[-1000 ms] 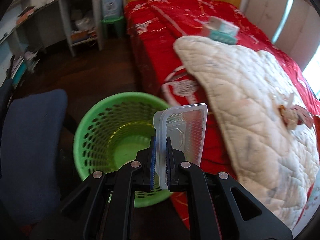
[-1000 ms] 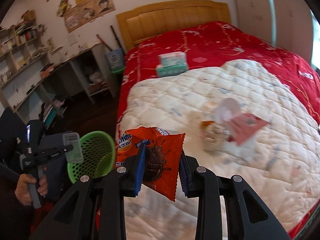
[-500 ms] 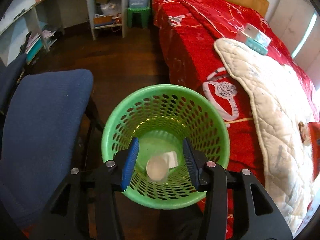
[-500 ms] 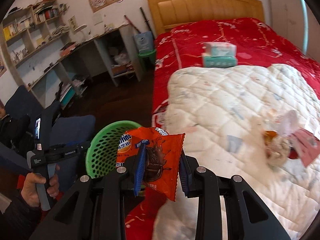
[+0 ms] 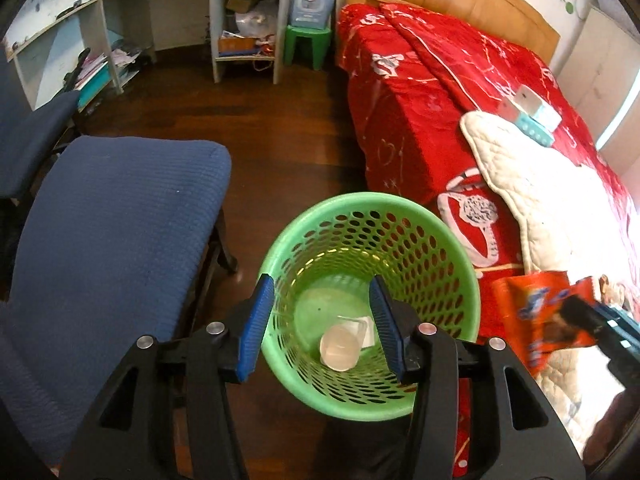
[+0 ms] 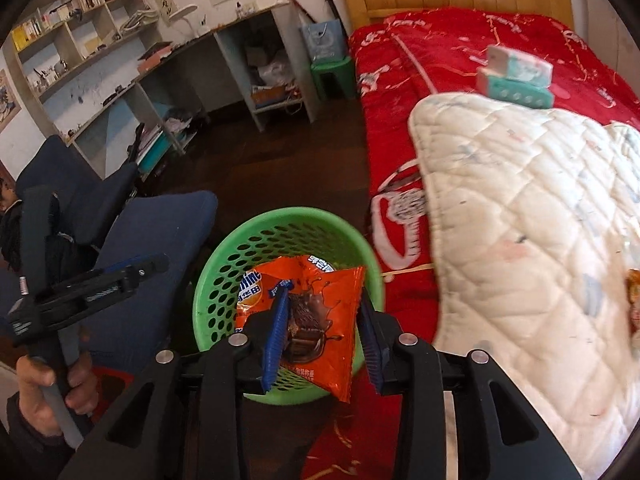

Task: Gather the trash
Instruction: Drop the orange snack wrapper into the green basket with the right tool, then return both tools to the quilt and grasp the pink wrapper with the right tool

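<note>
**Clear tray dropped in bin, wrapper now over it**

Left tongs gaped wide over the green basket, nothing held; a second ago they pinched the clear plastic tray, which now lies on the basket floor. Right tongs have swung from over the bed to above the basket; the orange snack wrapper sits between the blue pads, but contact on the right pad is unclear. Only the left view shows the tray; only the right view shows the hand on the left handle.
</note>
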A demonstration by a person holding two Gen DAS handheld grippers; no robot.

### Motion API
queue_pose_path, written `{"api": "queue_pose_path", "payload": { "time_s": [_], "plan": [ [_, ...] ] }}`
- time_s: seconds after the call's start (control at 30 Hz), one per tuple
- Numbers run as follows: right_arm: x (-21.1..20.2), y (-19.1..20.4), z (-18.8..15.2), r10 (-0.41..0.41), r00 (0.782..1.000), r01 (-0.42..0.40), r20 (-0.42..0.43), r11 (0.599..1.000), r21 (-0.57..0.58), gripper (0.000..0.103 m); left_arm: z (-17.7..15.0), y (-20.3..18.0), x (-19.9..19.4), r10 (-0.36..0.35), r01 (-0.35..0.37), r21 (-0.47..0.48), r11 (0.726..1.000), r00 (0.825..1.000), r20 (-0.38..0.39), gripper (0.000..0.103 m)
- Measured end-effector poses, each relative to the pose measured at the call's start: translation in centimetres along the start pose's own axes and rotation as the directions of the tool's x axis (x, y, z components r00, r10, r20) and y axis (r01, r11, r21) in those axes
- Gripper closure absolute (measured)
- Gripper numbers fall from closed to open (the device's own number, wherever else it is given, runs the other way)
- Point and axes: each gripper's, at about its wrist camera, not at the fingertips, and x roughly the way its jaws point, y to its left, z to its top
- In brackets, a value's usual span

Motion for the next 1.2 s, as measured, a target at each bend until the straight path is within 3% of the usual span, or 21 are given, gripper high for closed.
{"api": "queue_pose_path", "payload": {
  "time_s": [0.1, 0.2, 0.37, 0.6, 0.7, 0.87, 1.03, 1.2],
  "plan": [
    [1.4, 0.6, 0.0, 0.004, 1.000, -0.004, -0.015, 1.000, 0.002, 0.062, 0.1, 0.4, 0.0, -0.003, 0.003, -0.012, 1.000, 1.000, 0.002, 0.053],
    [2.1, 1.0, -0.2, 0.014, 1.000, -0.014, -0.020, 1.000, 0.012, 0.047, 0.2, 0.2, 0.0, -0.006, 0.006, -0.009, 1.000, 1.000, 0.003, 0.053],
    [1.7, 0.5, -0.4, 0.014, 1.000, -0.013, -0.011, 1.000, 0.026, 0.044, 0.1, -0.5, -0.1, -0.010, 0.010, 0.000, 1.000, 1.000, 0.004, 0.050],
    [-2.8, -3.0, -0.5, -0.067, 0.996, 0.065, 0.067, 0.997, 0.031, 0.020, -0.1, -2.6, -0.3, -0.034, 0.034, 0.031, 0.999, 0.999, 0.002, 0.049],
    [-4.9, -5.2, -0.5, -0.108, 0.989, 0.103, 0.099, 0.993, 0.057, 0.017, -0.3, -4.0, -0.5, -0.046, 0.046, 0.050, 0.998, 0.999, 0.001, 0.047],
    [-8.8, -10.6, -0.7, -0.223, 0.965, 0.205, 0.139, 0.969, 0.135, 0.015, -0.3, -6.7, -0.8, -0.069, 0.069, 0.087, 0.994, 0.998, 0.002, 0.046],
    [-13.1, -16.3, -0.8, -0.356, 0.920, 0.319, 0.167, 0.924, 0.212, 0.011, -0.5, -9.8, -1.1, -0.097, 0.096, 0.132, 0.987, 0.995, -0.001, 0.045],
    [-15.7, -21.3, -1.0, -0.440, 0.888, 0.409, 0.131, 0.888, 0.208, 0.010, -0.8, -13.1, -1.2, -0.125, 0.124, 0.179, 0.976, 0.992, -0.009, 0.044]
  ]
}}
